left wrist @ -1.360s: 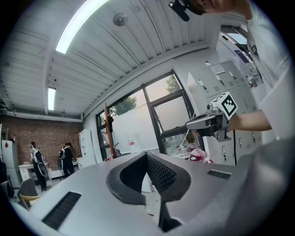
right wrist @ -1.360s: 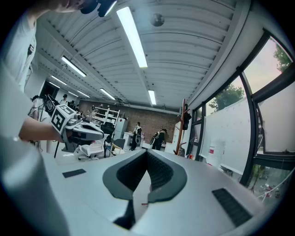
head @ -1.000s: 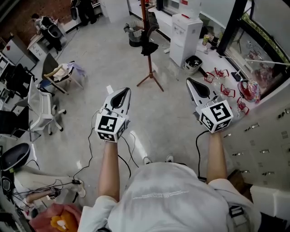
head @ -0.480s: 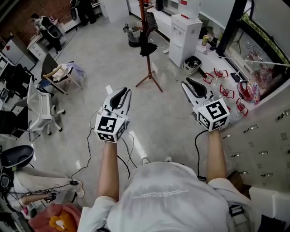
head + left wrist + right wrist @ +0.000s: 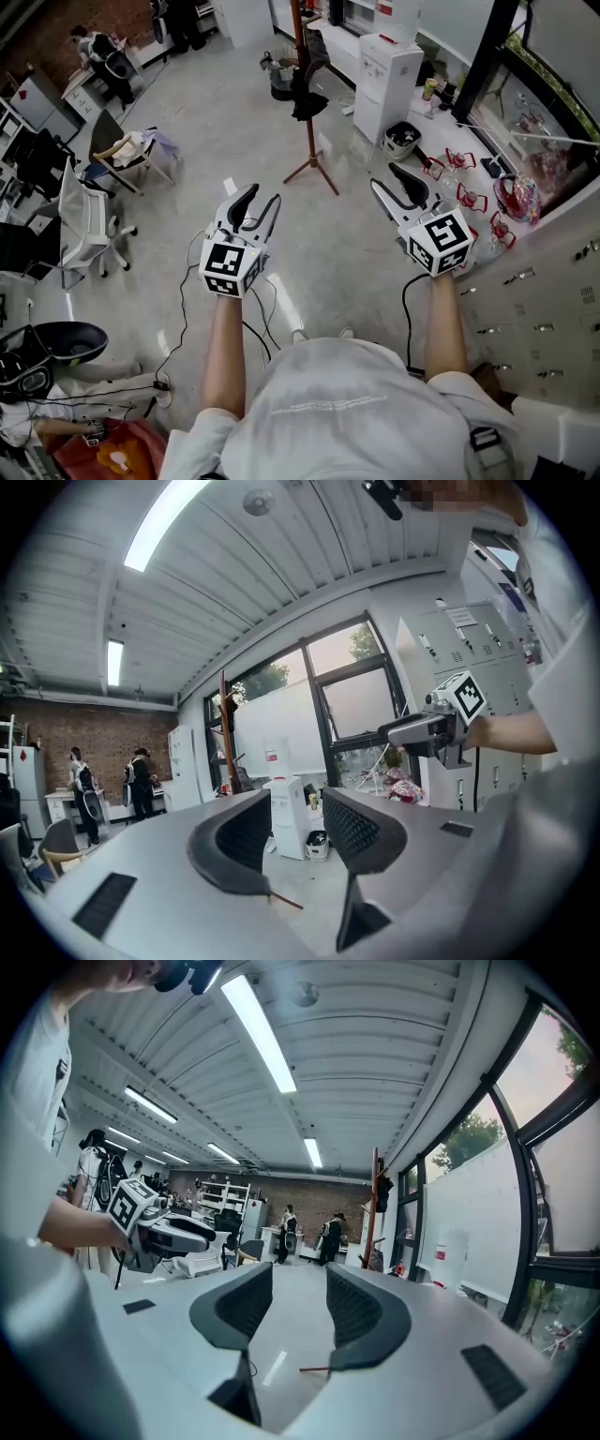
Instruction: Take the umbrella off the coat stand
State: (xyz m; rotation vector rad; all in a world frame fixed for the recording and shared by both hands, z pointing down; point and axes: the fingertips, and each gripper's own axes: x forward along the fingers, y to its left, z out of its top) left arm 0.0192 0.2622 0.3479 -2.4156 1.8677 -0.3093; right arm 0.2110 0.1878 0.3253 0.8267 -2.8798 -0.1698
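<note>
White water dispenser (image 5: 386,75) and bin (image 5: 402,141) just right of red-brown coat stand (image 5: 301,37); dark umbrella (image 5: 307,98) hanging bunched against its pole, well beyond both grippers; left gripper (image 5: 261,197), right gripper (image 5: 384,178), jaws opening, nothing between

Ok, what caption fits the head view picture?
Left gripper and right gripper, empty, fingers opening, face a tall reddish-brown coat stand draped with dark items.
</note>
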